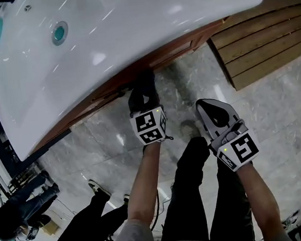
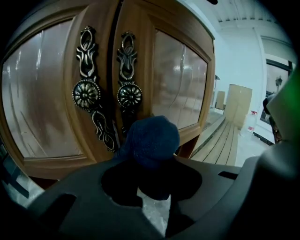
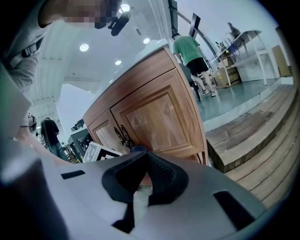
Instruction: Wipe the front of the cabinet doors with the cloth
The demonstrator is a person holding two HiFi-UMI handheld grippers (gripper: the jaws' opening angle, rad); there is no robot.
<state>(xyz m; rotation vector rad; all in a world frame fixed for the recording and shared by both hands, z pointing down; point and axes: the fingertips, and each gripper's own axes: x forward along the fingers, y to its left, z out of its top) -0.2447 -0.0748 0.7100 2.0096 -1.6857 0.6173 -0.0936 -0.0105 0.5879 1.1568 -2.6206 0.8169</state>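
Left gripper (image 1: 143,91) is clamped tight on the blue cloth (image 2: 152,139), a bunched wad sticking out past the jaws. The cloth sits right in front of the cabinet doors (image 2: 180,77), low down, just below the two ornate metal handles (image 2: 129,96) at the doors' meeting edge; contact with the wood can't be made out. Right gripper (image 3: 145,158) hangs back from the cabinet doors over the marble floor (image 1: 115,140), jaws together with nothing between them. White sink (image 1: 103,36) sits above the doors.
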